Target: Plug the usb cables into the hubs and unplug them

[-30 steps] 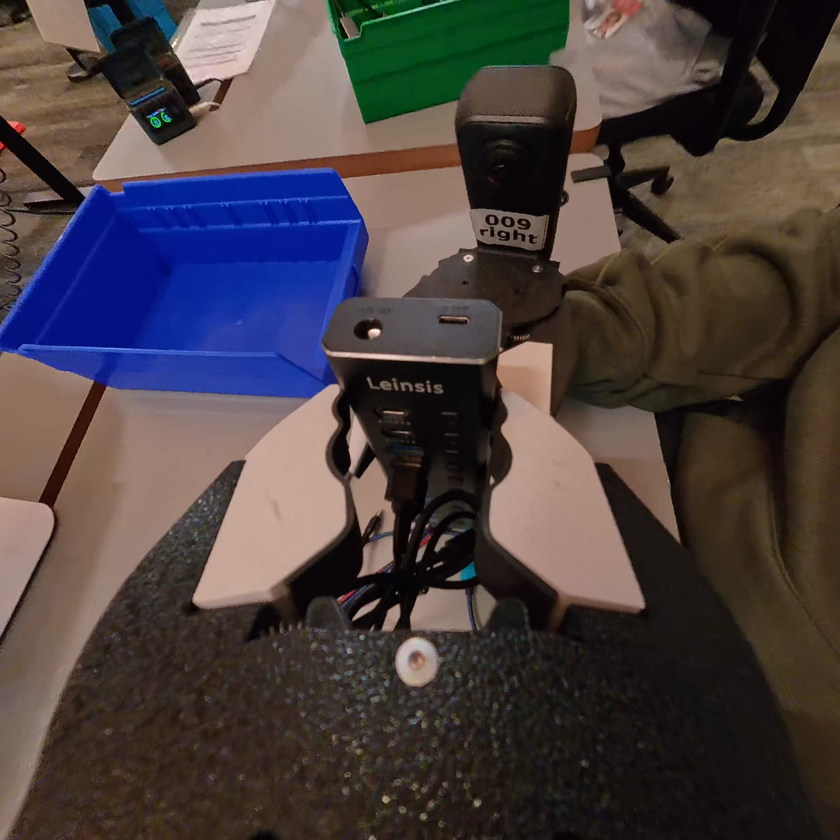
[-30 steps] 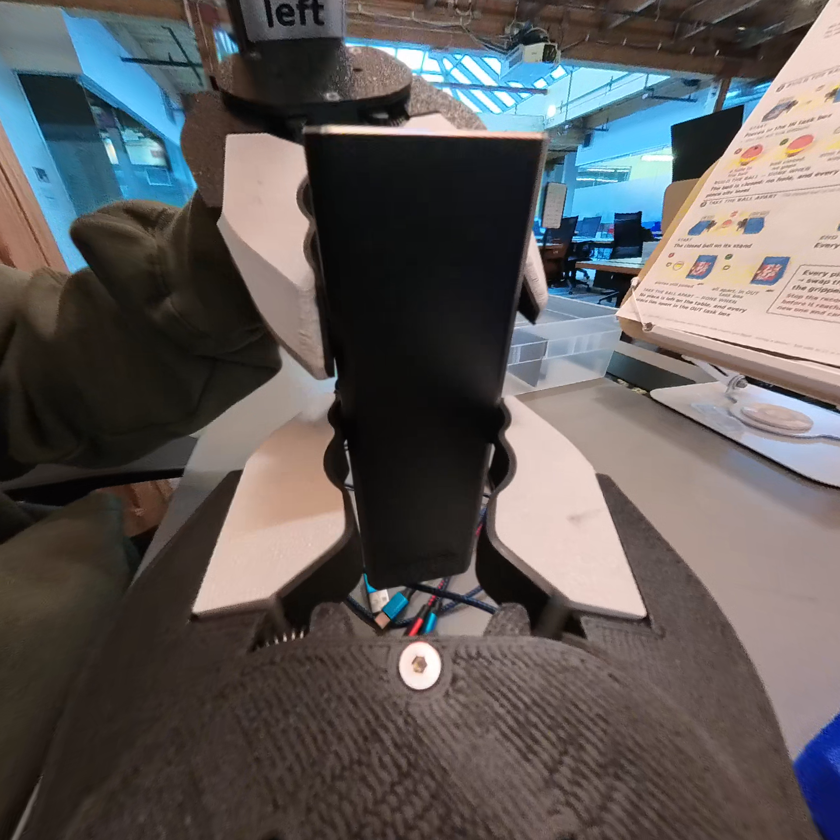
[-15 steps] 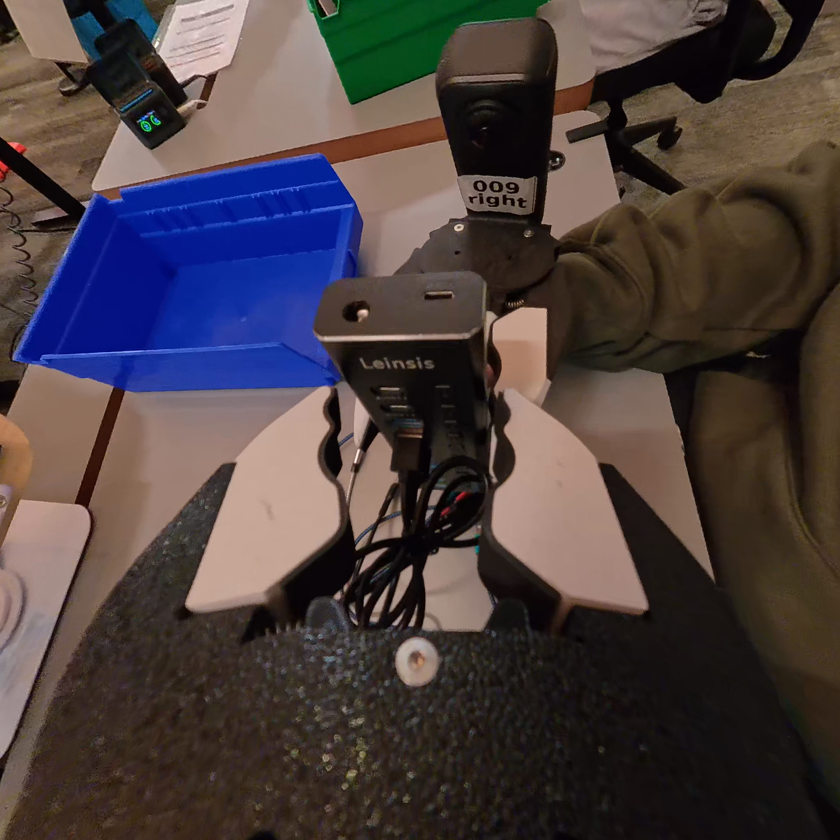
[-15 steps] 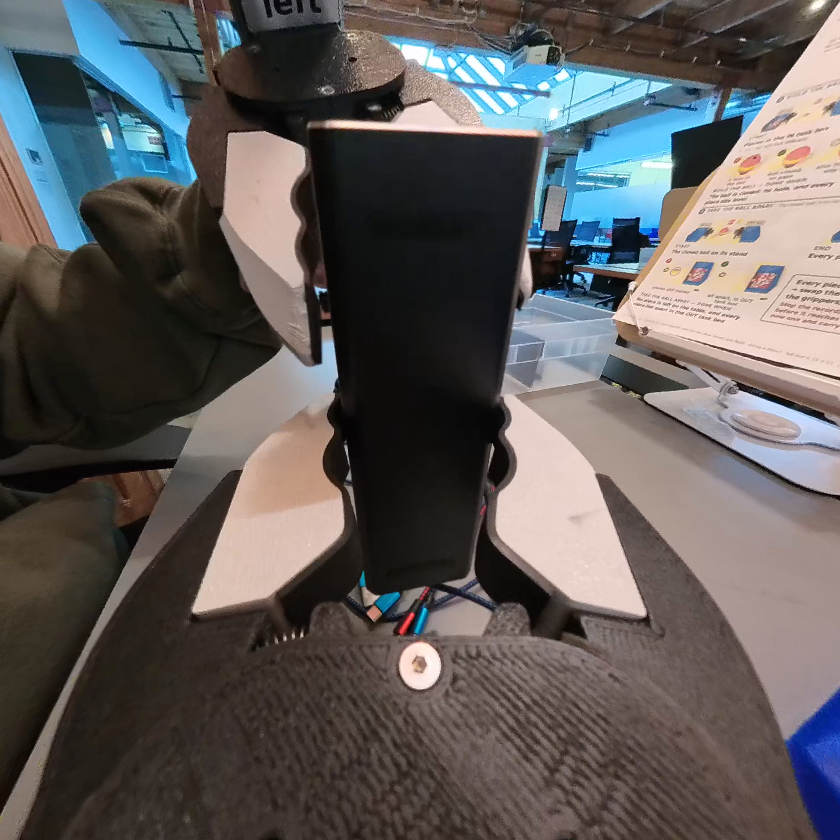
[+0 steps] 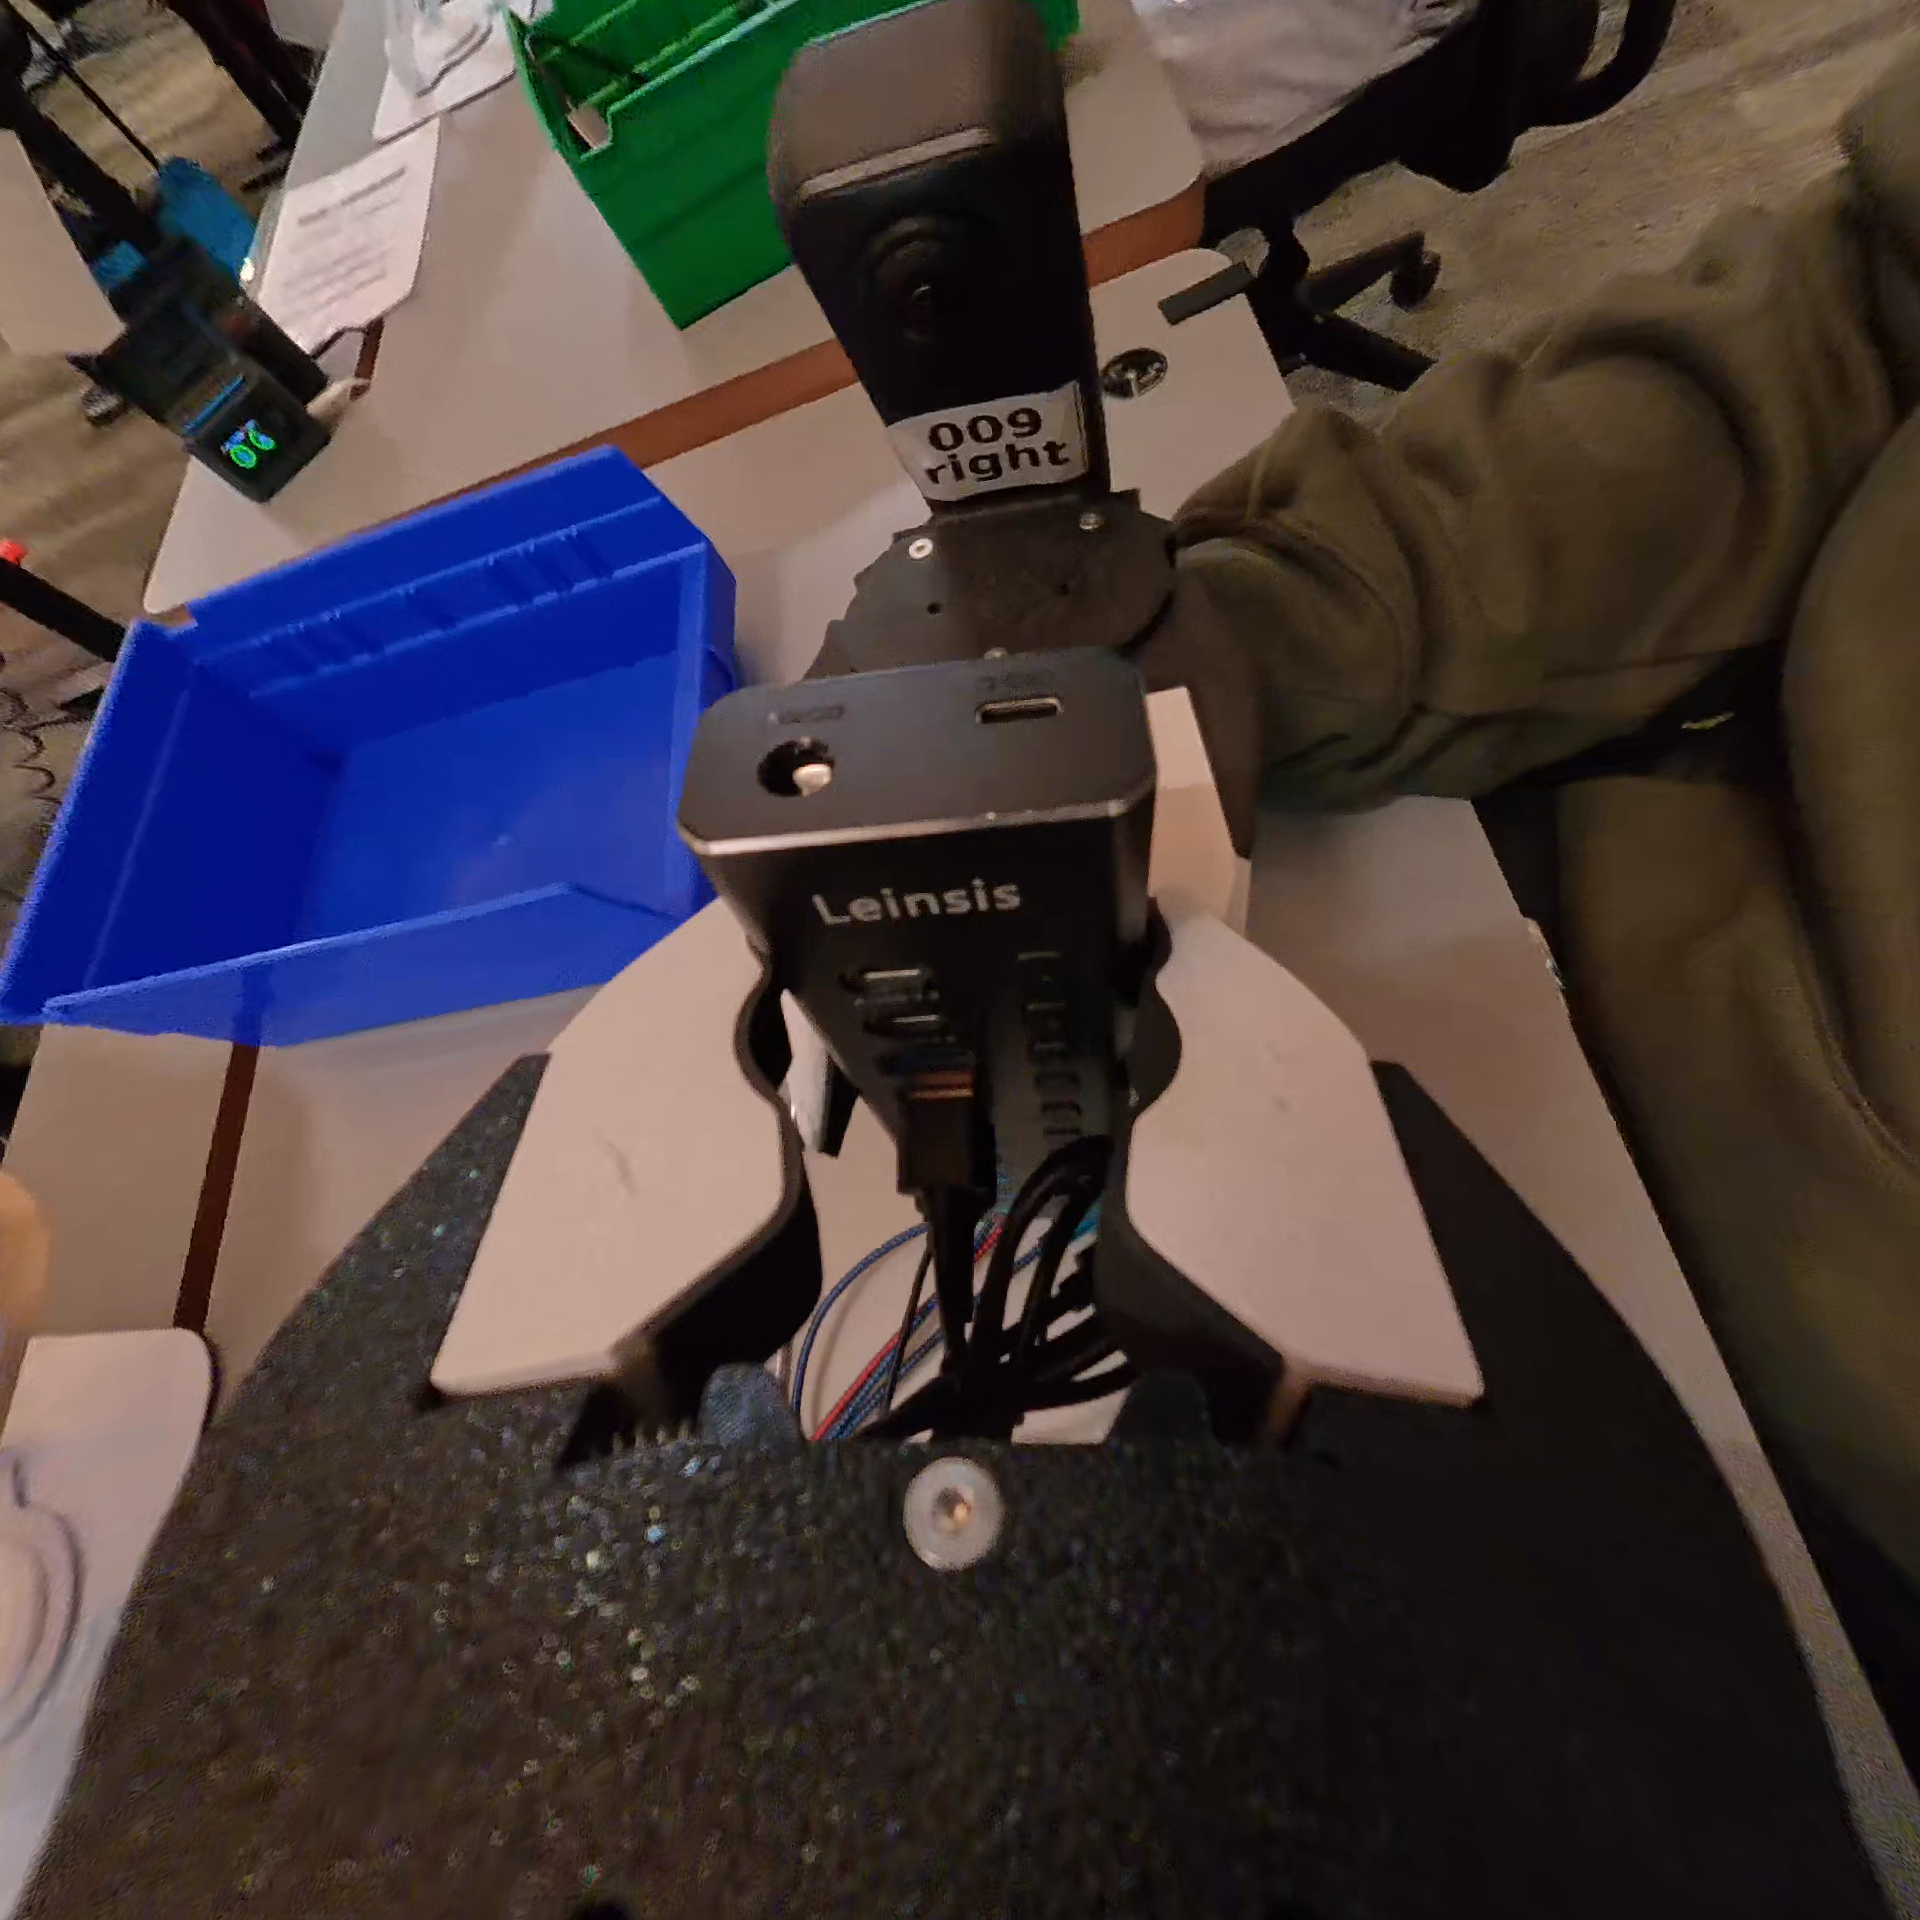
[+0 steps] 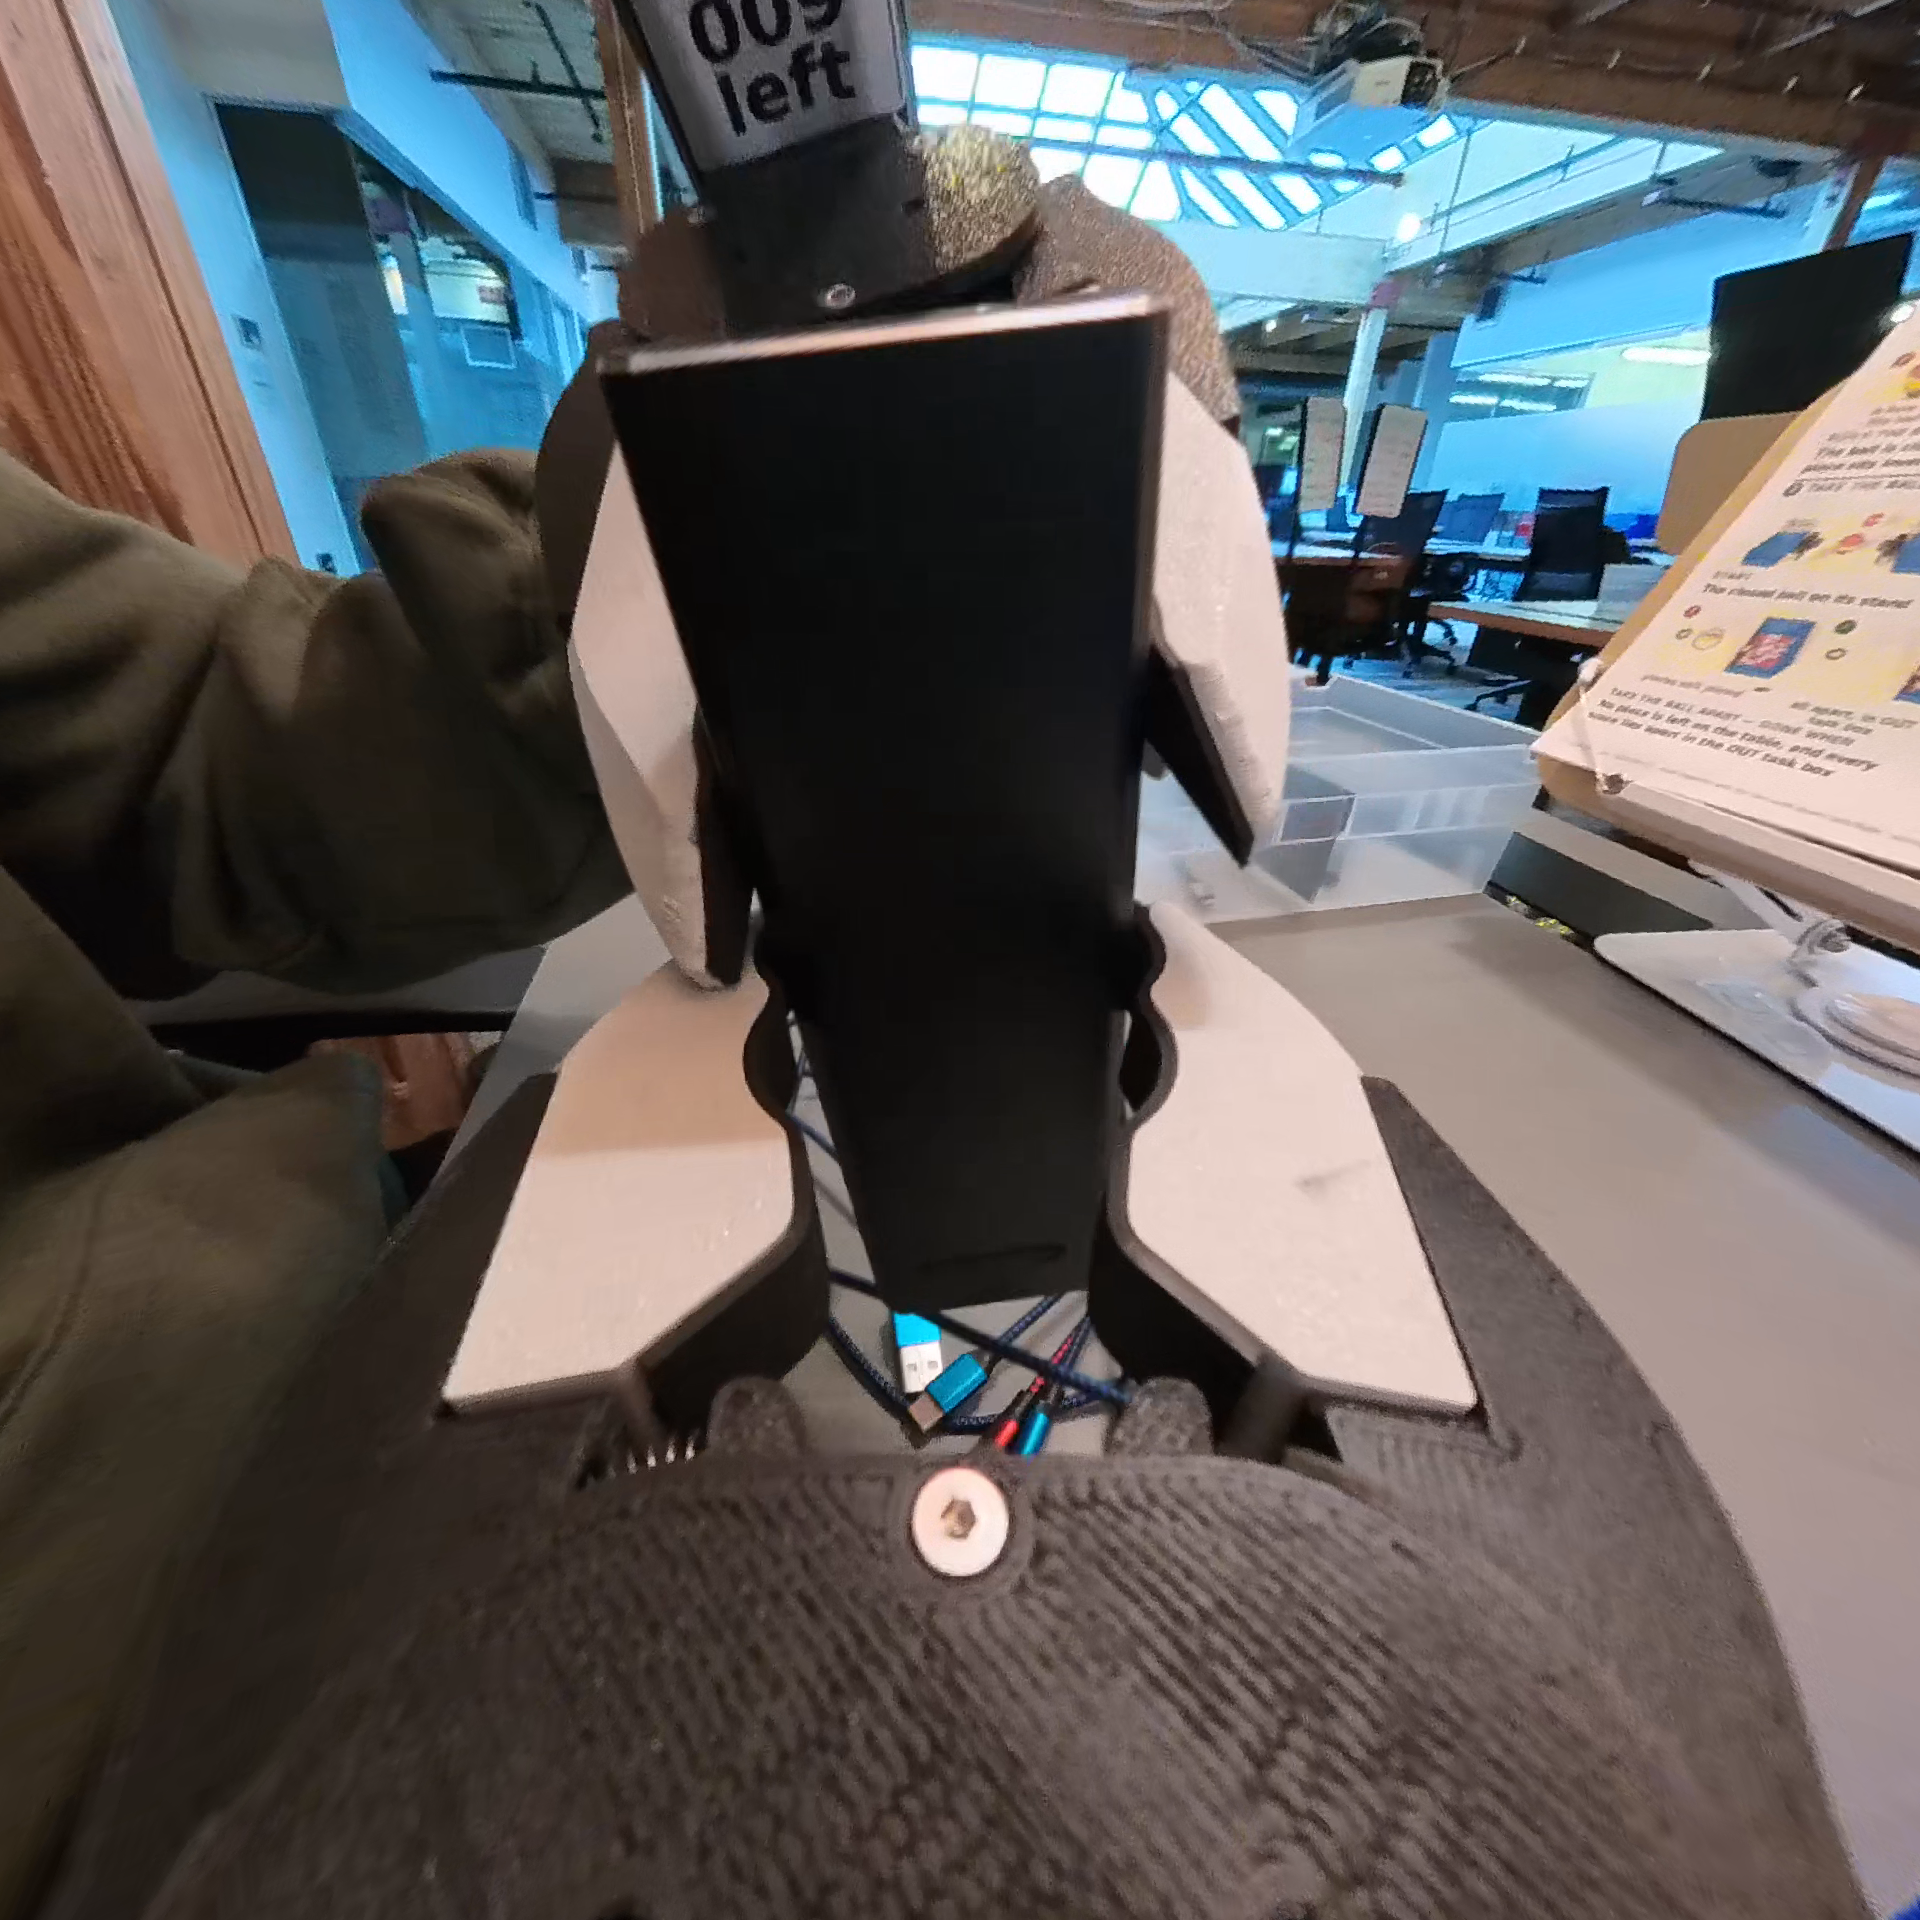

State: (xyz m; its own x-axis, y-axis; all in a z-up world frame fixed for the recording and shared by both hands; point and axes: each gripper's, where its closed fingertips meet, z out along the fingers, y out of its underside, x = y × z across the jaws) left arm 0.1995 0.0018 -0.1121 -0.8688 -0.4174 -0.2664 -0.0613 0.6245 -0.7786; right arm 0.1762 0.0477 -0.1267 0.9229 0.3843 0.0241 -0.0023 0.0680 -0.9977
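A black USB hub (image 5: 925, 831) stands upright over the table, port side towards the left wrist view and plain back (image 6: 914, 727) towards the right wrist view. My left gripper (image 5: 956, 987) is shut on its lower sides. My right gripper (image 6: 951, 987) is shut on it from the opposite side and shows behind the hub in the left wrist view (image 5: 997, 592). A black USB plug (image 5: 940, 1132) sits in a lower port, its black cable (image 5: 1029, 1278) looping below. Loose blue and red braided cables (image 5: 831, 1340) with teal connectors (image 6: 951, 1382) lie on the table underneath.
An empty blue bin (image 5: 364, 790) sits left of the hub and a green bin (image 5: 665, 156) behind it. A small black device with a green display (image 5: 249, 447) is far left. An olive sleeve (image 5: 1507, 582) is on the right. An instruction sheet on a stand (image 6: 1766, 665) and a clear tray (image 6: 1403, 779) are nearby. Across from one pair of fingers to the other is roughly 5 cm.
Both grippers kept hold of the hub and moved together with it. The hub has tilted a little and the left view has swung, so the bins now sit more to the left.
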